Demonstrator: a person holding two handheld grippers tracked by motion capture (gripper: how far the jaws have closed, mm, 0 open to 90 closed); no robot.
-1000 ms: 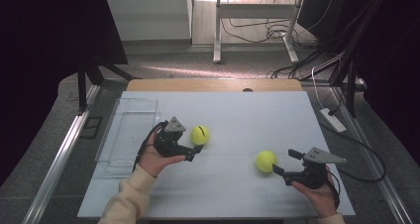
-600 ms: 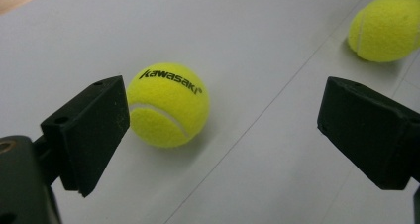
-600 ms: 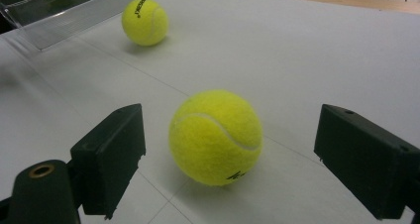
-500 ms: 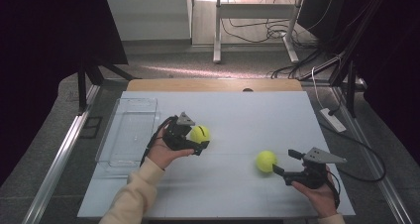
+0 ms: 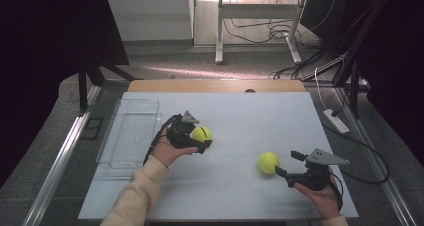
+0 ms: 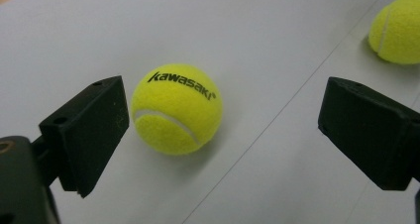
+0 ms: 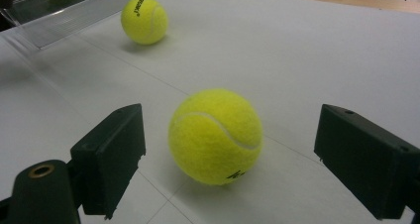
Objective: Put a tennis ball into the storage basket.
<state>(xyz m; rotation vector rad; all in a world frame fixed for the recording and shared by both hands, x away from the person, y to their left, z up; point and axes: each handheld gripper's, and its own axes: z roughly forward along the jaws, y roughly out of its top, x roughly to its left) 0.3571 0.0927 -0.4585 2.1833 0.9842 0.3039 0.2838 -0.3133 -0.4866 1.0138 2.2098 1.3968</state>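
From the high view I could not read how the left gripper [image 5: 204, 142] stood around its ball: the hand and the gripper body covered the near side of the left tennis ball [image 5: 202, 134], so only its far half showed, and the jaws were hard to pick out against the dark housing. The clear tray [image 5: 129, 136] beside that hand was faint, its walls barely visible against the white table [image 5: 250, 111].

The left gripper view settled it. There I saw the left gripper [image 6: 223, 135] spread wide, with the left tennis ball [image 6: 176, 109] resting on the table between the jaws, just beside the left jaw and well apart from the right one. I could not tell whether it touched the left jaw. The black "kawasaki" lettering faced up, which the high view was too coarse to show. The other ball was cut off at the top right corner of that view.

The right gripper [image 5: 286, 166] in the high view sat just behind the right tennis ball [image 5: 268, 162]. In the right gripper view I saw the right gripper [image 7: 228, 159] also wide, the right tennis ball [image 7: 215, 136] on the table between the jaws, nearer the left one and touching neither.
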